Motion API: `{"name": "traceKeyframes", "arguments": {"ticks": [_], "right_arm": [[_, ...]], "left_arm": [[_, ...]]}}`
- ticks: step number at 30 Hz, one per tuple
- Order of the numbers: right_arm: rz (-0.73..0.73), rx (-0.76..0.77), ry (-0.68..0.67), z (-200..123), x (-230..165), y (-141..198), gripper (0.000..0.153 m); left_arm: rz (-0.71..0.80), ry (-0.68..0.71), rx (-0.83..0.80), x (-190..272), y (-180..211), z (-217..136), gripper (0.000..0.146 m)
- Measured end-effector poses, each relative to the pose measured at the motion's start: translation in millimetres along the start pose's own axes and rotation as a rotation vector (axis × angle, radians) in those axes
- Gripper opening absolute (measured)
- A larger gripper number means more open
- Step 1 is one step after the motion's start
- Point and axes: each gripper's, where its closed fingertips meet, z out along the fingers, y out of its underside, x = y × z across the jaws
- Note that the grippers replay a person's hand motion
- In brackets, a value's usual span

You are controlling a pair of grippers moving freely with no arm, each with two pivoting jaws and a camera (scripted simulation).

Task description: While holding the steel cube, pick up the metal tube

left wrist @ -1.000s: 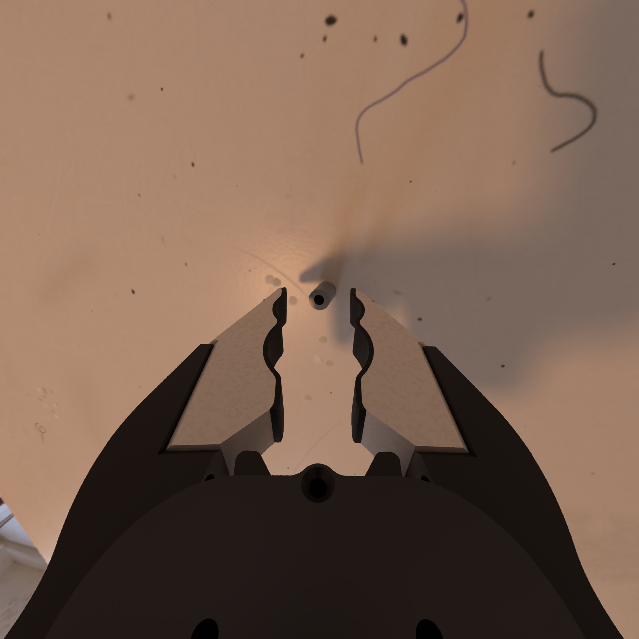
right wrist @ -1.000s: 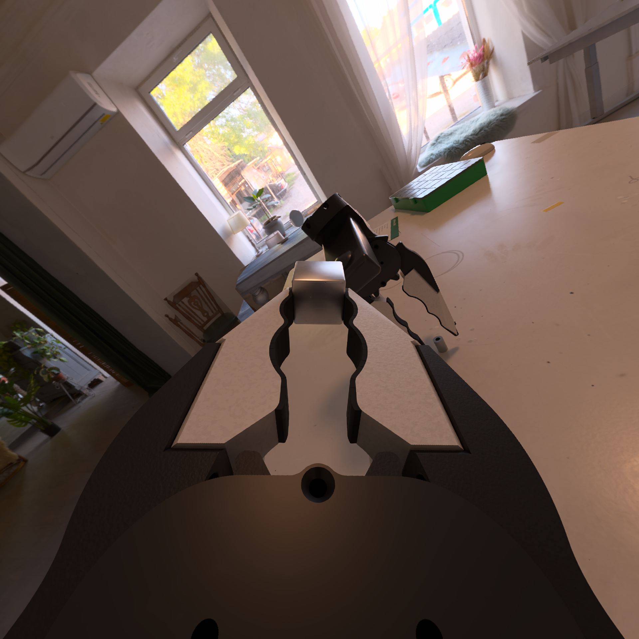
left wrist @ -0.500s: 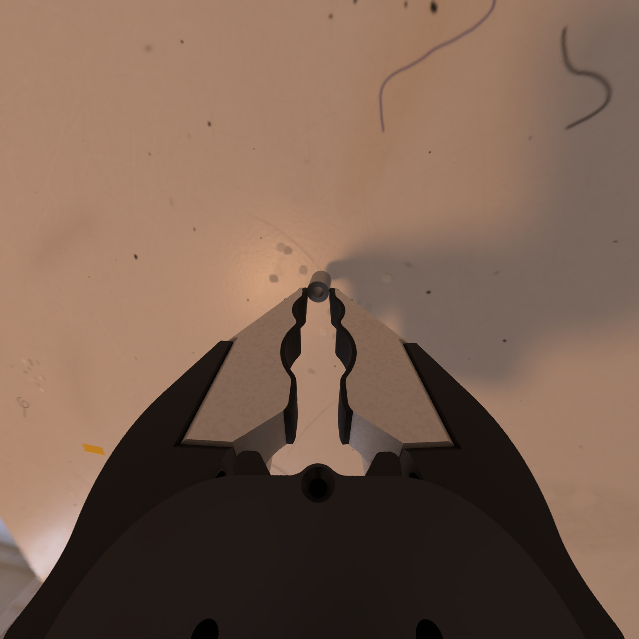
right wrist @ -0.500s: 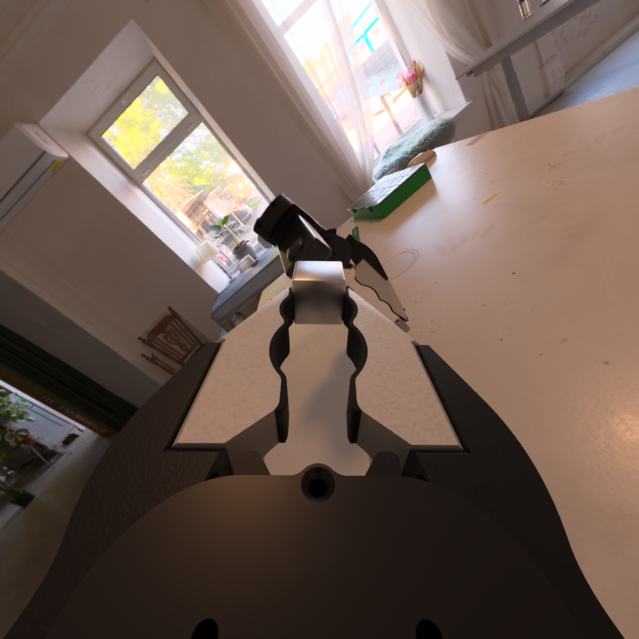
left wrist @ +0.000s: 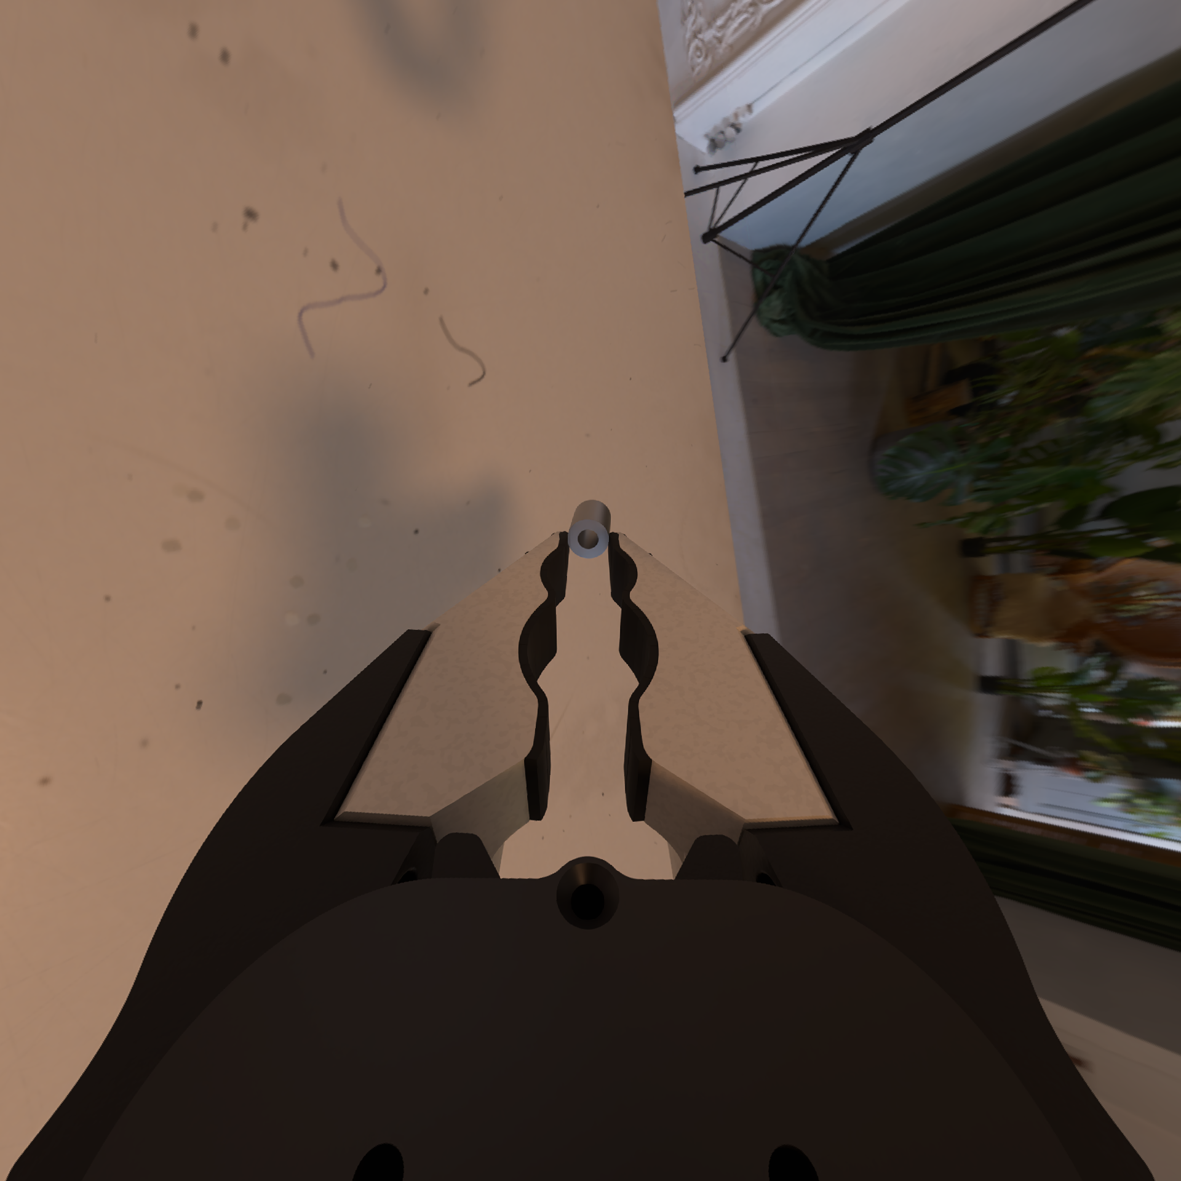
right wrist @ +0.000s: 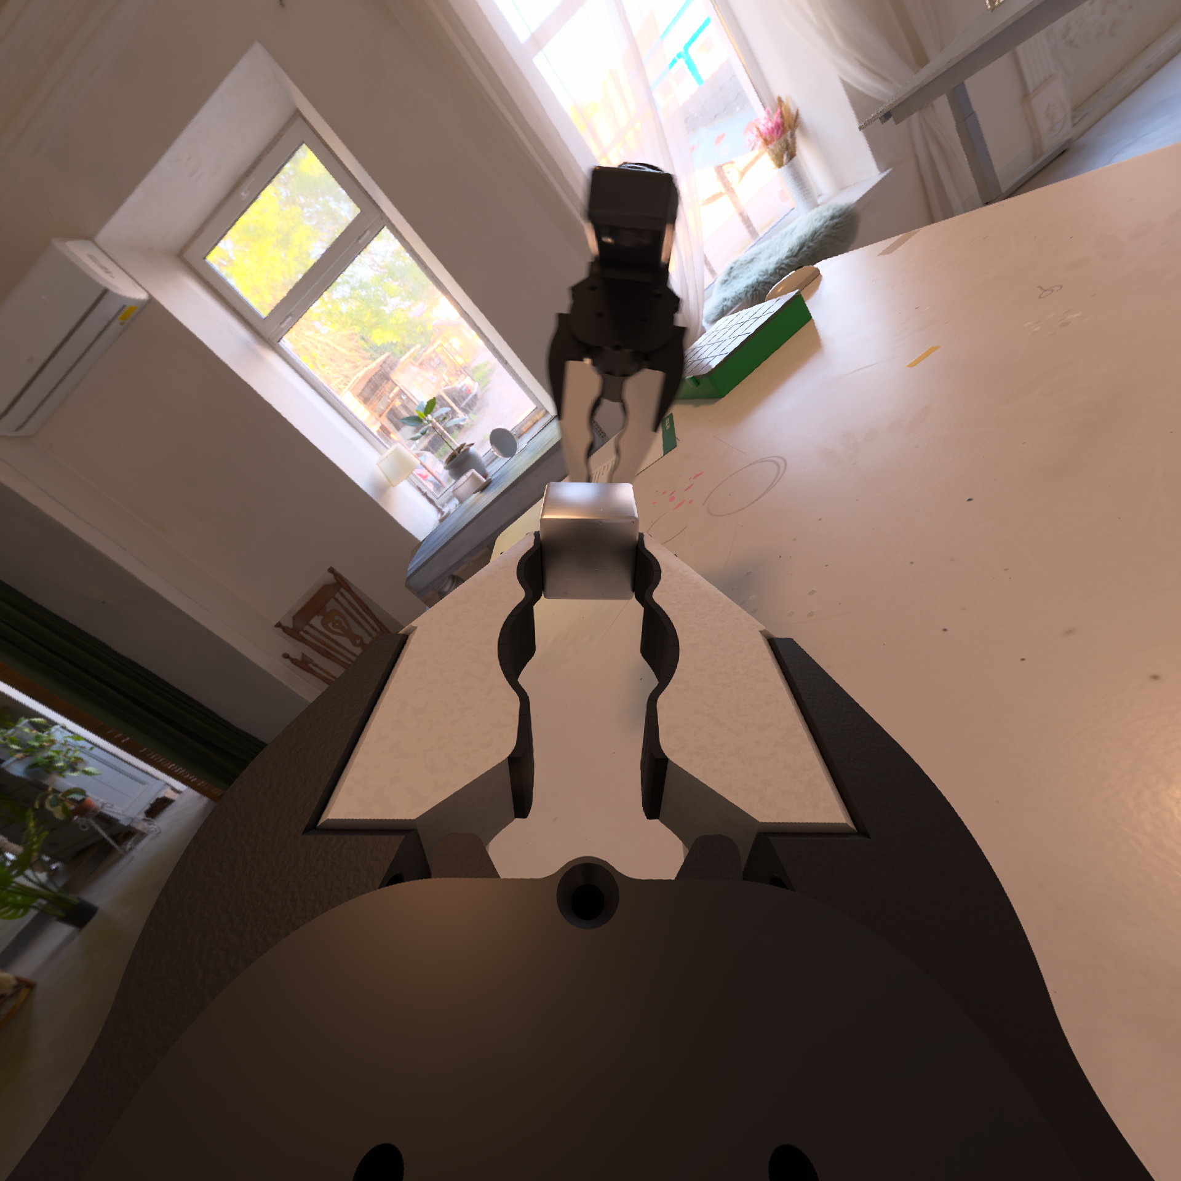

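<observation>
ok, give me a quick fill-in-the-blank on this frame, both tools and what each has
1. The left tool is shut on the metal ____.
2. The right tool grips a steel ____ at its fingertips.
3. In the left wrist view the tube shows its ____ end toward the camera.
4. In the right wrist view a ____ box lies on the table behind the left tool.

Missing words: tube; cube; open; green

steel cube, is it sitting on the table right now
No, the steel cube is clamped between the right gripper's fingertips, held up off the table.
</observation>
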Motion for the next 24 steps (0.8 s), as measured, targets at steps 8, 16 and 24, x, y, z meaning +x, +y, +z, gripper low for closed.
{"name": "traceKeyframes", "arguments": {"ticks": [8, 16, 24], "right_arm": [[0.008, 0.008, 0.002, -5, -1, -1, 0.028], [0.014, 0.019, -0.008, -6, 1, -1, 0.028], [0.020, 0.028, 0.036, -6, 7, -2, 0.028]], "left_arm": [[-0.145, 0.038, 0.063, -66, -13, -24, 0.012], [-0.180, -0.456, -0.047, -144, 9, -68, 0.012], [-0.172, -0.724, -0.292, -180, 23, -53, 0.012]]}}
